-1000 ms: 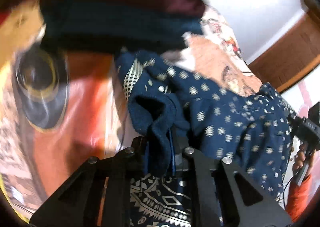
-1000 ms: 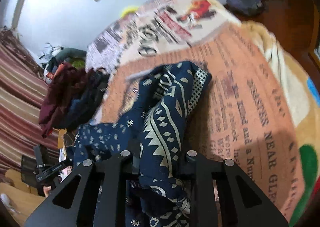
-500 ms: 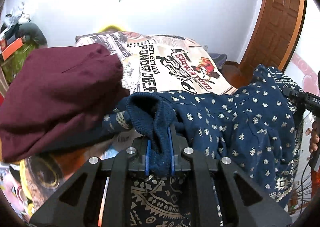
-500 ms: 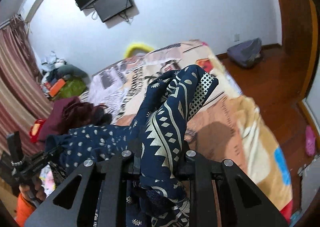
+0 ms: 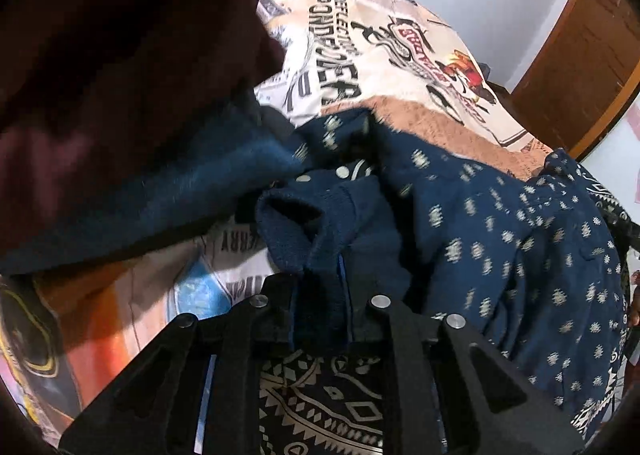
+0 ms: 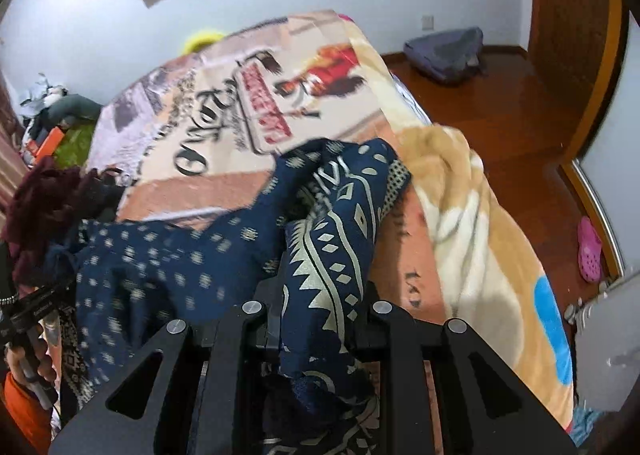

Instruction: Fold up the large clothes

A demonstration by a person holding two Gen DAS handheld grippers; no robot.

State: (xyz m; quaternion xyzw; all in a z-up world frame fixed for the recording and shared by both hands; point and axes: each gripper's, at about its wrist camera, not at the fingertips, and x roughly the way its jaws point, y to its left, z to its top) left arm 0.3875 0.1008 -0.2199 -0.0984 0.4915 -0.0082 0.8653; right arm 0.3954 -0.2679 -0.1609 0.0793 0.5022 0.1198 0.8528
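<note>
Navy patterned garment (image 5: pixel 500 239) hangs stretched between the two grippers above the printed blanket (image 6: pixel 248 123) on the bed, its long axis running from one gripper across to the other; in the right wrist view it runs from lower left, by the other hand, to the jaws at centre. The left gripper (image 5: pixel 320 307) has a thick navy hem of the garment between its blue-edged pads, which press on the cloth, though its jaws are opening slightly. The right gripper (image 6: pixel 320 319) is clamped on a bunched fold carrying the white zigzag border, which rises out of the narrow jaws and flops over forward. From the left gripper the dotted cloth spreads away to the right; below both grippers the bordered part hangs down. A maroon garment (image 5: pixel 120 55) lies close at the upper left, over a plain dark blue one (image 5: pixel 192 183)
</note>
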